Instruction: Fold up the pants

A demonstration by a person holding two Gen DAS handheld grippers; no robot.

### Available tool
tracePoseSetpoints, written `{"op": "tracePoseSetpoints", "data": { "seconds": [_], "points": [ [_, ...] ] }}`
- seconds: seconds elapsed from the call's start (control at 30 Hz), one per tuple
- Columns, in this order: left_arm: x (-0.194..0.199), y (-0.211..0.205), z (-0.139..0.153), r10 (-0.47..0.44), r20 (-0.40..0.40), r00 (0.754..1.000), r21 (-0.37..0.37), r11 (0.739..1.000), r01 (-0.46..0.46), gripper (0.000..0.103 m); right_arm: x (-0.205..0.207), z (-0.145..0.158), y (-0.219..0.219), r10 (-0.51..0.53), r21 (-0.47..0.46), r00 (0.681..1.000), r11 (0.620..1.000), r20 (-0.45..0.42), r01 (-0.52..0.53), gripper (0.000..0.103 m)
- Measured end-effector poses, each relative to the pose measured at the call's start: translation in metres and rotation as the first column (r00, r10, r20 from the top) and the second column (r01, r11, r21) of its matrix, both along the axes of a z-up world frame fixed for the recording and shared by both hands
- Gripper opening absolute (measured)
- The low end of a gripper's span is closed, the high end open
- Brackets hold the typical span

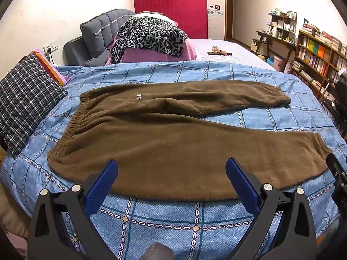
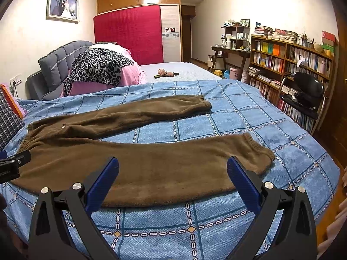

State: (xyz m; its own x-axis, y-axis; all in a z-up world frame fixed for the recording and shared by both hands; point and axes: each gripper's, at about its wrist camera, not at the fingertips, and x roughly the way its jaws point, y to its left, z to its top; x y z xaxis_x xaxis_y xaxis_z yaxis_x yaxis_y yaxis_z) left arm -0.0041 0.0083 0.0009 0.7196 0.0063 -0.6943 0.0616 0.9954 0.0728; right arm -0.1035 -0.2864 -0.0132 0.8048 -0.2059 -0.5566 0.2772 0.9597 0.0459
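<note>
I hold my left gripper (image 1: 171,169) with its blue fingers spread wide, poised over the near edge of the brown pants (image 1: 173,134) and gripping nothing. My right gripper (image 2: 173,169) is equally wide apart and empty, above the near leg close to its cuff. The pants lie flat and unfolded on the blue checked blanket (image 1: 195,221), waistband to the left, legs splayed to the right. A plaid pillow (image 1: 23,99) sits at left; a bookshelf (image 2: 290,65) lines the right wall.
</note>
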Motion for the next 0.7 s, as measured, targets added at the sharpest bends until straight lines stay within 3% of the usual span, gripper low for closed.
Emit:
{"op": "tracePoseSetpoints", "data": {
  "seconds": [0.33, 0.7],
  "points": [
    [0.008, 0.005, -0.008, 0.014, -0.018, 1.000, 0.013, 1.000, -0.014, 0.098, 0.006, -0.012, -0.002, 0.006, 0.016, 0.999, 1.000, -0.041, -0.005, 0.101],
    [0.029, 0.031, -0.027, 0.062, -0.115, 0.991, -0.032, 0.997, -0.066, 0.098, 0.018, -0.028, -0.012, -0.006, 0.054, 0.996, 0.999, -0.089, 0.011, 0.101]
  ]
}}
